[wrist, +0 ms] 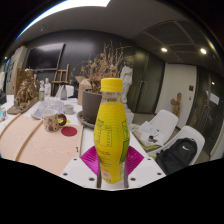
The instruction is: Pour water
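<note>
One bottle [111, 135] fills the near centre of my view: yellow liquid, orange cap, held upright. I find the gripper [111, 160] pinching it, both magenta pads [131, 159] pressed against its lower sides. Beyond the bottle, to the left, a light wooden table [40, 145] carries a bowl [52, 124] and a small red lid [69, 130]. Directly behind the bottle stands a potted plant [96, 85]. To the right sit a white chair [160, 127] and a black bag [180, 154].
</note>
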Demonstrator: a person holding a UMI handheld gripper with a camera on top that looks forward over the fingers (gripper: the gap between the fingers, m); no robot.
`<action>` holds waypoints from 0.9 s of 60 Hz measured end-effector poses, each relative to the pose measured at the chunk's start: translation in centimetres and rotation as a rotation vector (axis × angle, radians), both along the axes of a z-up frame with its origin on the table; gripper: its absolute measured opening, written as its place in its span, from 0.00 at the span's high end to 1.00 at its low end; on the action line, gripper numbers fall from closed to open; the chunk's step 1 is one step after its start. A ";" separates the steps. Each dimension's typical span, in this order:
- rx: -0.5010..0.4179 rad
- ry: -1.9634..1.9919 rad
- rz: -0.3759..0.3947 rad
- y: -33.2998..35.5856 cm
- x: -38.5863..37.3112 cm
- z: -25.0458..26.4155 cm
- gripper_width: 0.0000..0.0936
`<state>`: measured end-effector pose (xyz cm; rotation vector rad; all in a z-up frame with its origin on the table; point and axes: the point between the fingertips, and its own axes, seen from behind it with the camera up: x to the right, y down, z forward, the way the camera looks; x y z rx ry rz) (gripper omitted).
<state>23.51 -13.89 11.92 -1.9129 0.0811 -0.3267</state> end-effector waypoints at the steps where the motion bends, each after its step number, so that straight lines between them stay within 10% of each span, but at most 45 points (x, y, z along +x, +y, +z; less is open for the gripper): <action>1: 0.003 -0.019 -0.001 0.5 0.0 0.6 0.68; 17: -0.014 -0.446 -0.015 12.0 -2.4 8.2 0.68; 54: -0.196 -1.690 0.277 29.0 -13.0 6.4 0.69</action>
